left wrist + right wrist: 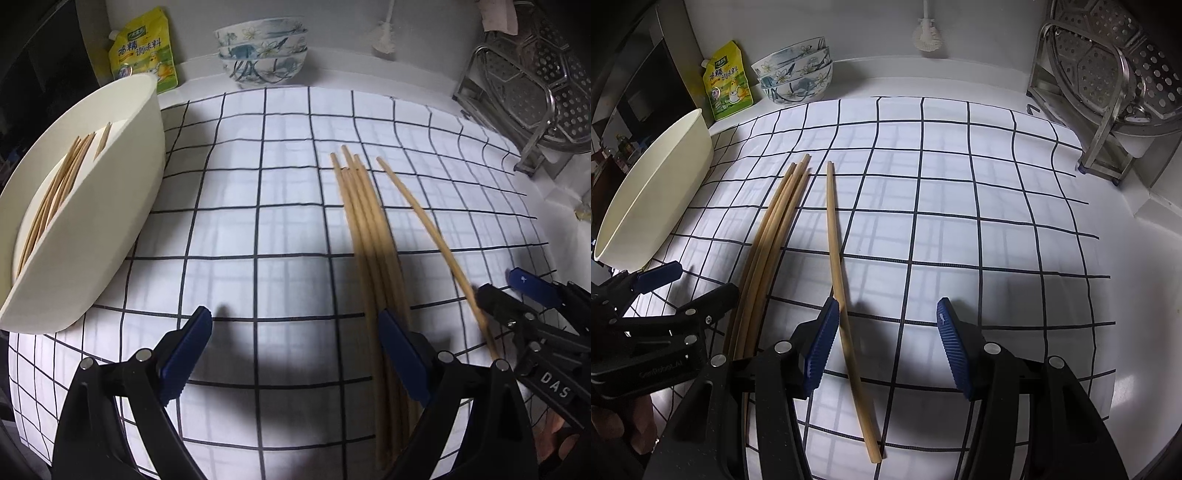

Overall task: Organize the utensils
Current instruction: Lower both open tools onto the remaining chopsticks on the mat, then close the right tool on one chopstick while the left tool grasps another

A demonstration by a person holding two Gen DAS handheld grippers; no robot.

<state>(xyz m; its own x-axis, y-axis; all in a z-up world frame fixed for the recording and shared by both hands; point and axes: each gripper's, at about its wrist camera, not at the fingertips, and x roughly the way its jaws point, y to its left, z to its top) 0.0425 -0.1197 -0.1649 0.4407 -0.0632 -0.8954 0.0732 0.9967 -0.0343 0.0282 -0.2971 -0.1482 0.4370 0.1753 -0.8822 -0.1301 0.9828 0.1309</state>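
A bundle of several wooden chopsticks (369, 229) (772, 229) lies on the checked cloth (258, 184). A single chopstick (424, 221) (836, 240) lies apart, just to its right. My left gripper (295, 354) is open over bare cloth, its right finger (402, 358) above the bundle. My right gripper (888, 343) is open and straddles the single chopstick, which runs close to its left pad without being pressed. Each gripper also shows in the other's view: right gripper (504, 286), left gripper (687, 286). A white tub (110, 184) (657, 195) at the left holds several chopsticks (55, 192).
Stacked patterned bowls (262, 51) (794, 74) and a yellow seasoning pouch (144, 51) stand at the back by the wall. A metal rack with a perforated steamer tray (524, 92) (1108, 92) fills the back right corner. A person's hand (624, 424) holds the left gripper.
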